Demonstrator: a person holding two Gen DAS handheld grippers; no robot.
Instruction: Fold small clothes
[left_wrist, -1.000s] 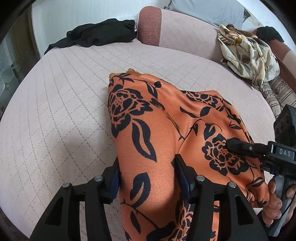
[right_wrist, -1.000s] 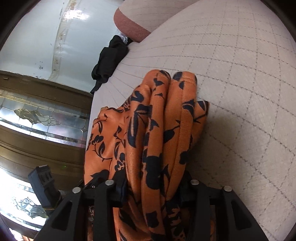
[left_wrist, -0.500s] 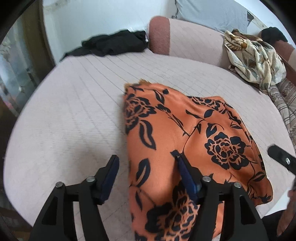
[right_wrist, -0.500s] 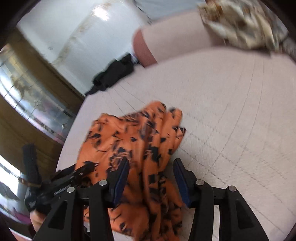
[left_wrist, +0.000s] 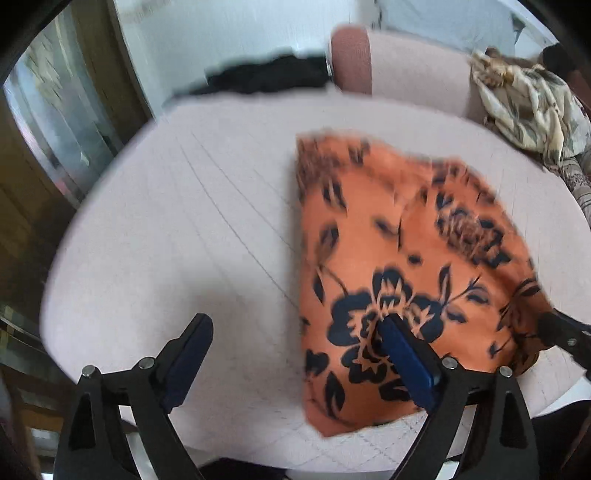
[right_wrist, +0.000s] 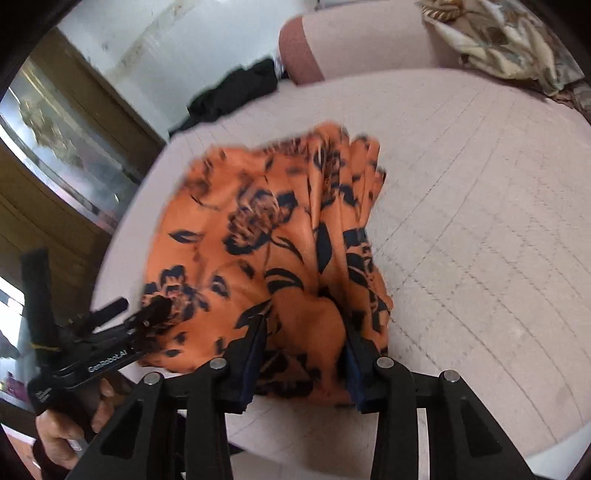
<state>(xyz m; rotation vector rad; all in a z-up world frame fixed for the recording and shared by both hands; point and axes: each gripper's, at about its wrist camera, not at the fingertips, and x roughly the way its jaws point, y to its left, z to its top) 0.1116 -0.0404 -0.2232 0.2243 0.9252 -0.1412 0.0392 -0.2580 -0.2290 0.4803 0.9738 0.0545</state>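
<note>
Both grippers — left and right — sit spread over the orange garment; pinch its lower-frame edge evenly before folding.

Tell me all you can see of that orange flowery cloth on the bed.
The orange cloth is a thin, slightly shiny fabric printed with black flowers and leaves. It lies folded in a rough, uneven shape on the pale quilted surface, with gathered pleats along one side. The left claw is open, one finger over the cloth. The right claw straddles the bunched near edge, also open.
</note>
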